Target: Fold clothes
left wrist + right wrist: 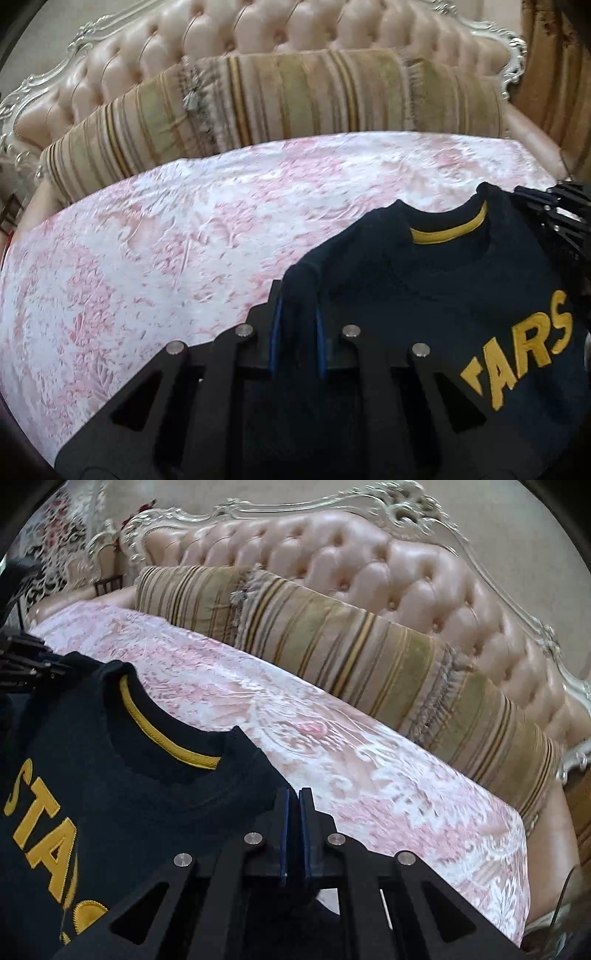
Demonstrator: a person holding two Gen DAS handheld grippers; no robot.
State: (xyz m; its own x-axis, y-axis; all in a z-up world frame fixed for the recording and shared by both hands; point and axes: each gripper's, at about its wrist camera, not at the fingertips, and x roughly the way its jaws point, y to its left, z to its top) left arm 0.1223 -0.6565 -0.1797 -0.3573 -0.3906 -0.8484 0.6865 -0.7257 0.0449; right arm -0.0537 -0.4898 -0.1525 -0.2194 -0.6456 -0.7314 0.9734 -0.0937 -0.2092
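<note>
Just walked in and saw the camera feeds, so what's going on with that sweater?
A person is folding clothes on a sofa, holding tongs in each hand. The left tongs pinch one shoulder of a navy sweatshirt with yellow lettering, and the right tongs are closed at the other shoulder. The sweatshirt is spread front up over the pink-and-white cover, collar toward the striped cushions. No fold shows yet.

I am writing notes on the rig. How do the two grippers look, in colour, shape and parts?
Both are alike. The left gripper and the right gripper are matte black, each with two flat fingers lined with blue pads. Behind the fingers, black link bars spread out like a fan, with triangular cut-outs and four round silver pins. No cables, markings or sleeves can be seen.
</note>
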